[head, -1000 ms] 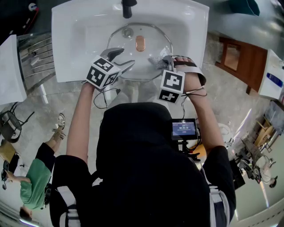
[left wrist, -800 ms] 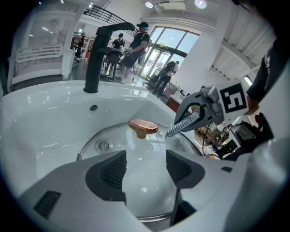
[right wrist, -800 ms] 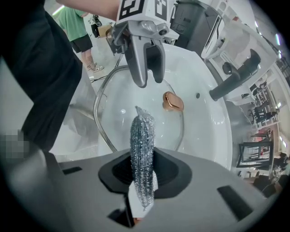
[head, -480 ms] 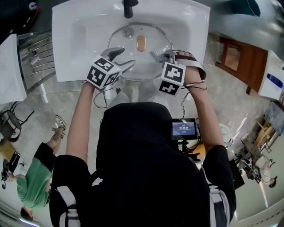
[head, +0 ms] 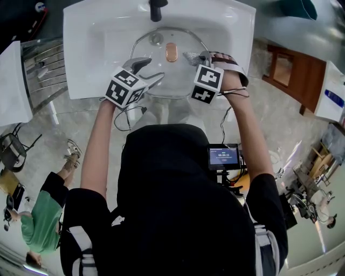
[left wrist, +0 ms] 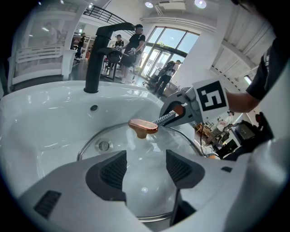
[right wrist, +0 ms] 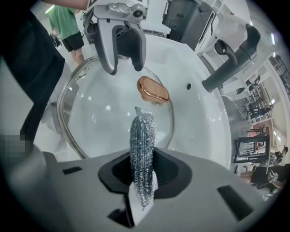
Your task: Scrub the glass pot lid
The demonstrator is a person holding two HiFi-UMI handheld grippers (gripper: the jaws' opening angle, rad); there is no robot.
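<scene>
The left claw point(head: 151, 71) gapes over the near rim of the glass pot lid point(head: 172, 81) lying in the white sink point(head: 91, 43), while the right claw point(head: 193, 56) clamps a steel scourer point(right wrist: 142, 145) — tip near the copper knob point(head: 171, 52) — short of the black faucet point(head: 157, 8).

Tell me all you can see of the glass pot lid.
The glass pot lid is a clear round dome with a metal rim and a copper-coloured knob. It lies knob-up in the white sink, over the drain. The open left tongs straddle its near rim; the steel scourer in the right tongs points at it near the knob.
</scene>
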